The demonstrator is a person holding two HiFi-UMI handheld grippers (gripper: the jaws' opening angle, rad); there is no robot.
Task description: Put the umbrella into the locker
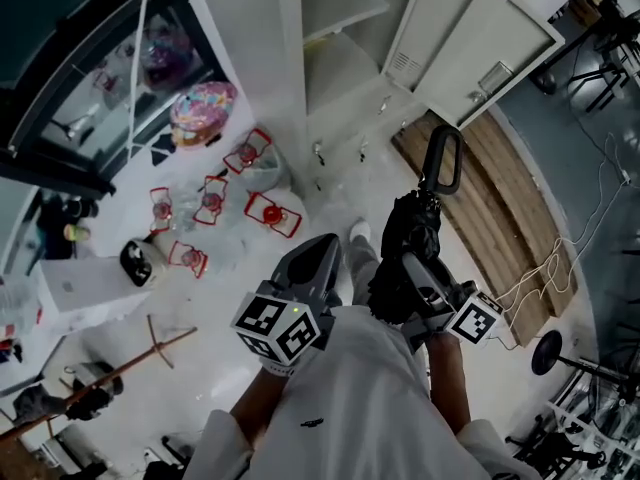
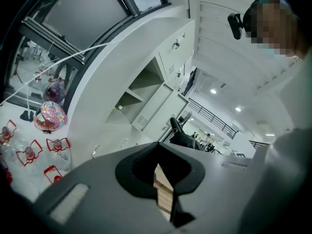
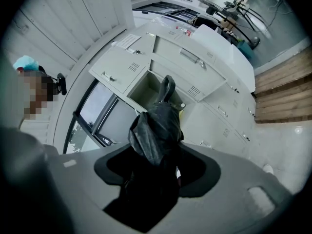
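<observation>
**Holding the umbrella in front of the open locker**

Your right gripper (image 1: 408, 268) is clamped on the folded black umbrella (image 1: 412, 230). In the right gripper view the dark fabric fills the gap between the jaws, and they press on it from both sides. The umbrella sticks out past the jaw tips. Its looped handle (image 1: 443, 160) is at the far end, pointing at the locker (image 1: 340, 63).

The umbrella isn't inside yet. It sits in the air short of the locker, over the white floor beside the wooden strip (image 1: 505, 203). One locker compartment stands open, shelves visible, with its door (image 1: 480, 48) swung out to the right.

Your left gripper (image 1: 322, 253) is just left of the umbrella, not touching it. Its jaw tips meet and hold nothing; only a thin slit shows nearer the camera. A pink patterned round object (image 1: 203, 111) lies on the floor, far left.
</observation>
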